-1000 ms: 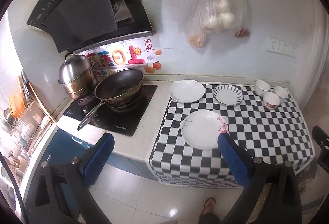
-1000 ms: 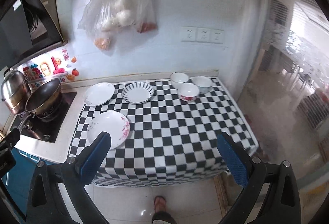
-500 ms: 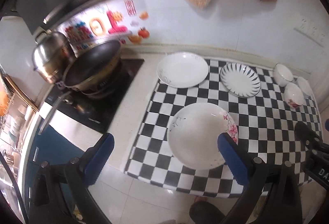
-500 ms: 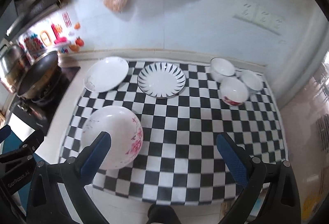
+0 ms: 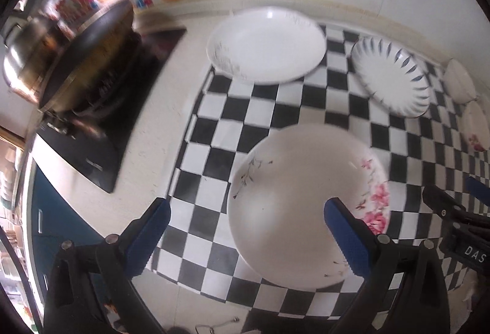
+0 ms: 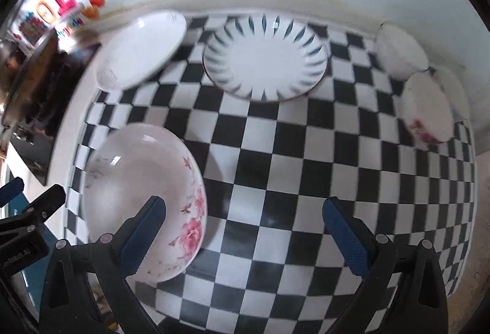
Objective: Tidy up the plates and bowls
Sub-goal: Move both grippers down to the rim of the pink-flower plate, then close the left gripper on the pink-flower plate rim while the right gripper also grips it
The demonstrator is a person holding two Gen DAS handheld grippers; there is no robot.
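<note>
"DAS" is read on the right gripper [image 5: 468, 242] only in the left view. Both grippers, left gripper [image 5: 245, 236] included, are spread wide, empty, over the floral plate [image 6: 144, 196] at the counter's front-left edge.

The left gripper [image 5: 246, 231] has its jaws spread wide, blue pads [image 5: 150, 237] at 7 and 5 o'clock of its view. The right gripper [image 6: 243, 234] is likewise spread wide and empty. Each shows at the other's frame edge: right at 3 o'clock, left at 9 o'clock.
</note>
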